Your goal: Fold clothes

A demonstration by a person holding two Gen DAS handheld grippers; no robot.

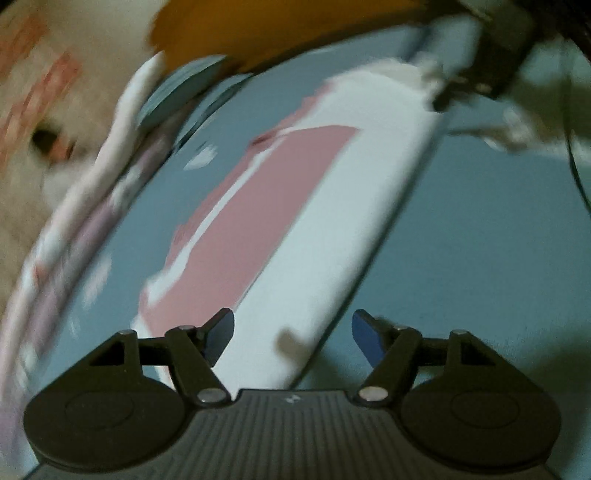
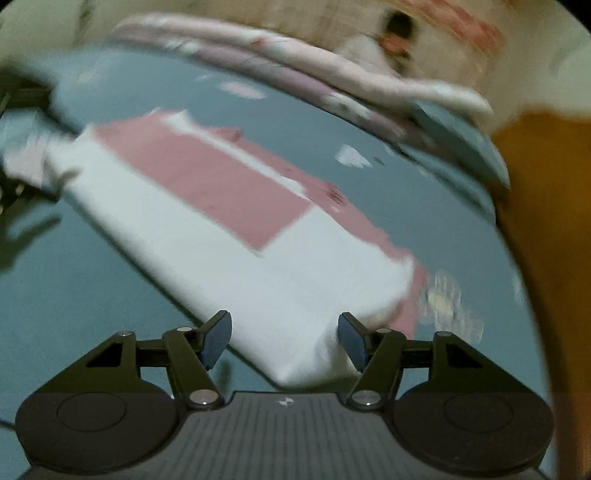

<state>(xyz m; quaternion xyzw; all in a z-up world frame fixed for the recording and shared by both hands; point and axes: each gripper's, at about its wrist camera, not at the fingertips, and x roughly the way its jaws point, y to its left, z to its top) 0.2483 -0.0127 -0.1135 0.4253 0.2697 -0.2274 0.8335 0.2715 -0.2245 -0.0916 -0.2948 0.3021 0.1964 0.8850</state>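
In the left wrist view, your left gripper (image 1: 293, 338) stood spread, pinching nothing; the folded white-and-pink garment (image 1: 295, 236) stretched ahead from between its fingertips. In the right wrist view, your right gripper (image 2: 284, 338) gaped likewise, the garment's near corner lying between its tips on the blue sheet (image 2: 92, 280).

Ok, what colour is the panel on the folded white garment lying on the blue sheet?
Dusty pink, a plain block on the folded white garment; right wrist view shows it best.

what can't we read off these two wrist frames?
- Folded white-and-pink garment: near end hidden behind the left hand-held gripper; no pad contact visible.
- Same for the right hand-held gripper.
- Pale fabric pile past the blue sheet: motion blur, items indistinguishable.
- Orange surface: cut by the edge, unidentifiable.
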